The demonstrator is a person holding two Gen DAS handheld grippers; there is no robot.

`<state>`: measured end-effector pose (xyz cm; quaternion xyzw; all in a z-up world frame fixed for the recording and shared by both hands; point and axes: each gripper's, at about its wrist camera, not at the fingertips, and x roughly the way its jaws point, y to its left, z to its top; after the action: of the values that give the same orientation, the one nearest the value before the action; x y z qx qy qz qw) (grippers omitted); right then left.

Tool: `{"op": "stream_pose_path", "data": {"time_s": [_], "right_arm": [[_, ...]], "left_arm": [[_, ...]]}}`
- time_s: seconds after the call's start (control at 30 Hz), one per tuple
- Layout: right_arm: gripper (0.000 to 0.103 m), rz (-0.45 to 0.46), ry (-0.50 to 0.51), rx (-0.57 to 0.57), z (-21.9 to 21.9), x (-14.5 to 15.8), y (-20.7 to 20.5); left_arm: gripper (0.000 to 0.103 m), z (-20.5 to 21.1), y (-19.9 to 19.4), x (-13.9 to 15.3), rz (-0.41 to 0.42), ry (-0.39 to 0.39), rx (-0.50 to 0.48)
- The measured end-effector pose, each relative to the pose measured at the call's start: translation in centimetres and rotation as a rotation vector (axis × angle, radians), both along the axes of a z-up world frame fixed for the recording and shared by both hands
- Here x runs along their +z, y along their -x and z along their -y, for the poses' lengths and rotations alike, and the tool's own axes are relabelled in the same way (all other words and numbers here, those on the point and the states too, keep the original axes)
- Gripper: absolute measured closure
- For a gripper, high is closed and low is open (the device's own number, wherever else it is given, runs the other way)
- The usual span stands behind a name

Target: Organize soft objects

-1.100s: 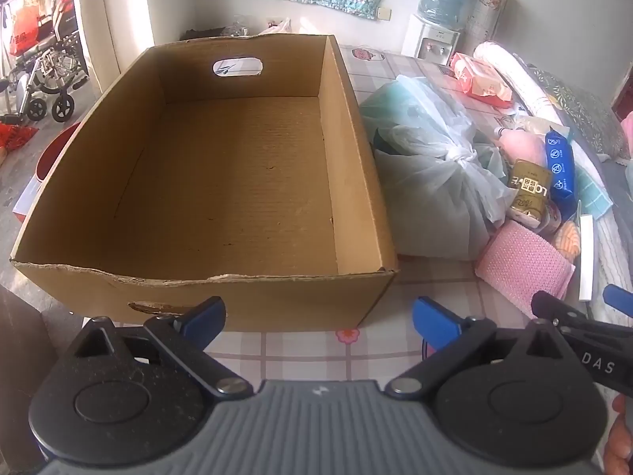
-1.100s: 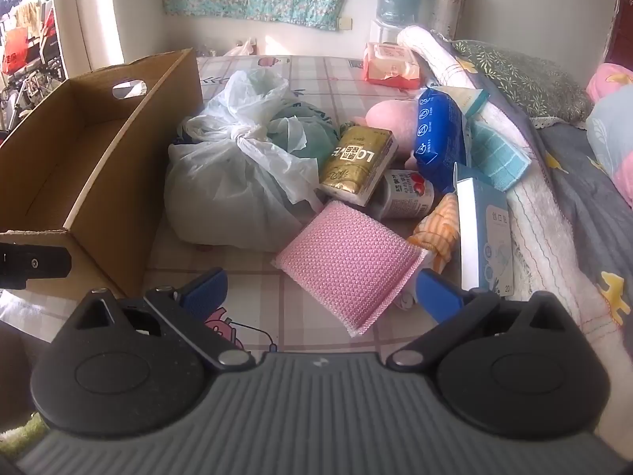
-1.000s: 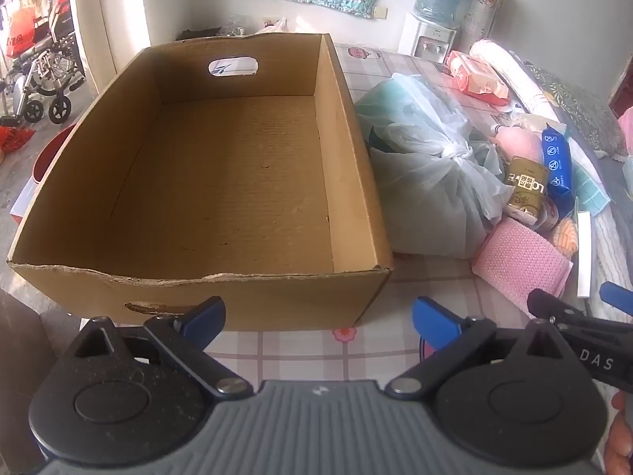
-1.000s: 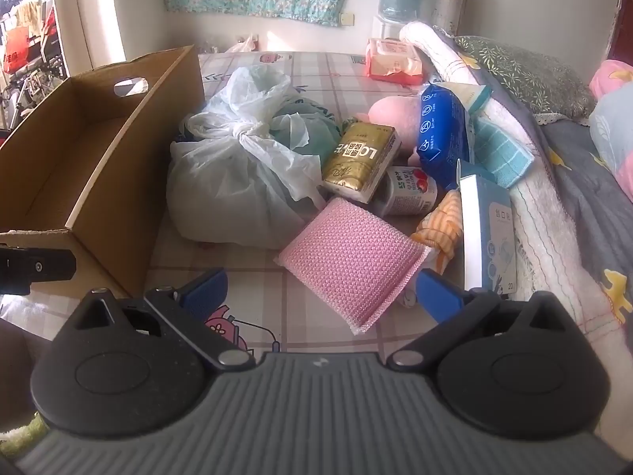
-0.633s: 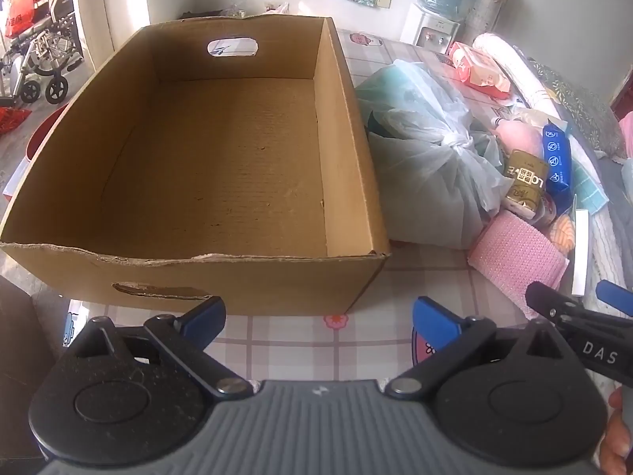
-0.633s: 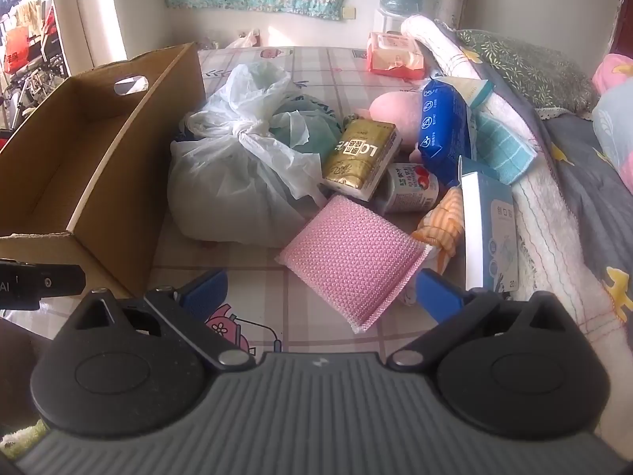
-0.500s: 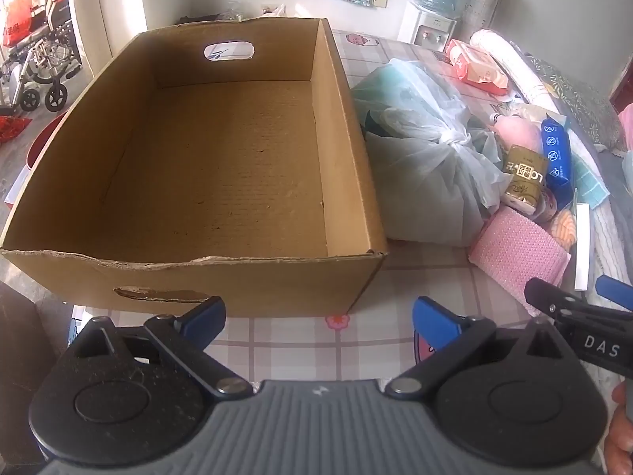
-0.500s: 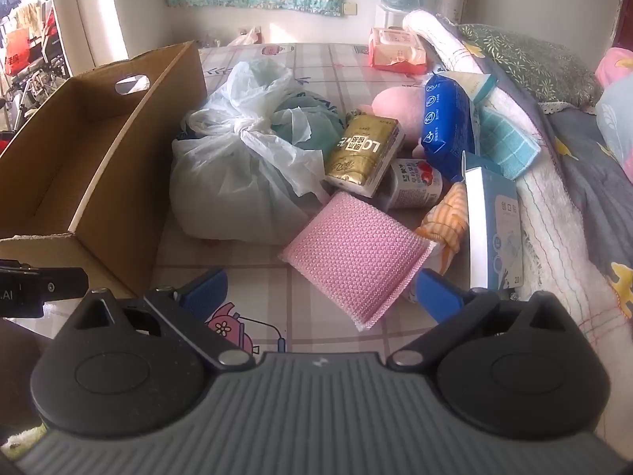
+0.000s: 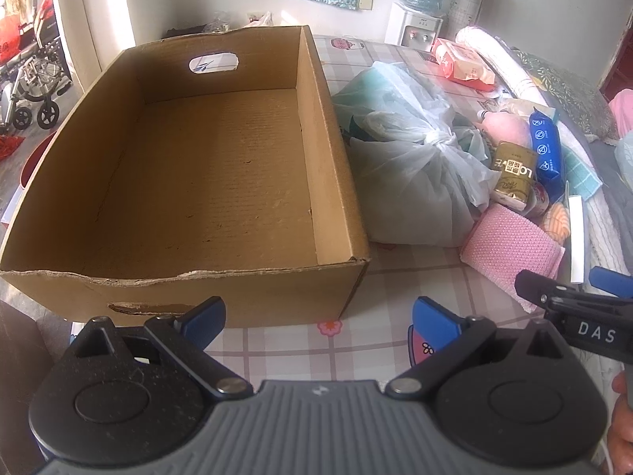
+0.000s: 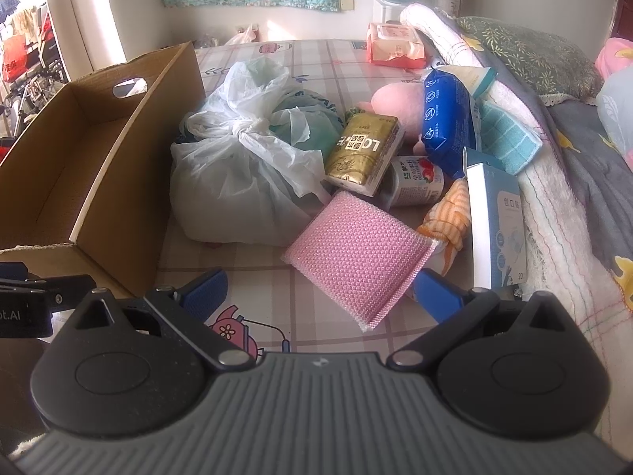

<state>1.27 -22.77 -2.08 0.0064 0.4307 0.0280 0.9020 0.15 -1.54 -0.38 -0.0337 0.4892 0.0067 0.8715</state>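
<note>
An empty cardboard box (image 9: 221,182) (image 10: 51,182) sits on the checked bed sheet. To its right lie a knotted white plastic bag (image 9: 411,174) (image 10: 241,166), a pink mesh sponge (image 9: 510,245) (image 10: 356,253), a gold tissue pack (image 10: 362,150), a blue wipes pack (image 10: 445,114), a pink plush (image 10: 395,99) and an orange striped cloth (image 10: 447,217). My left gripper (image 9: 318,318) is open, just short of the box's near wall. My right gripper (image 10: 320,291) is open, its tips at the sponge's near corner, holding nothing.
A small can (image 10: 415,180), a white-and-blue box (image 10: 496,221) and a teal cloth (image 10: 506,134) lie by the pile. A rolled towel (image 10: 443,31), a wipes packet (image 10: 395,45) and a pillow (image 10: 530,55) are farther back. A water dispenser (image 9: 419,16) stands by the wall, a wheelchair (image 9: 31,79) at left.
Both grippers have drifted slightly, so the box and the pile shift a little in view. The right gripper has come a bit closer to the pink sponge. Both stay open.
</note>
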Motion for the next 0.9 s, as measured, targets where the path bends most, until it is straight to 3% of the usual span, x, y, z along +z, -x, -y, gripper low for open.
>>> {"op": "stream_pose_path", "data": {"time_s": [0.9], "right_arm": [[0.001, -0.005, -0.008, -0.008, 0.28, 0.12, -0.01]], "left_arm": [[0.002, 0.55, -0.08, 0.09, 0.006, -0.004, -0.022]]}}
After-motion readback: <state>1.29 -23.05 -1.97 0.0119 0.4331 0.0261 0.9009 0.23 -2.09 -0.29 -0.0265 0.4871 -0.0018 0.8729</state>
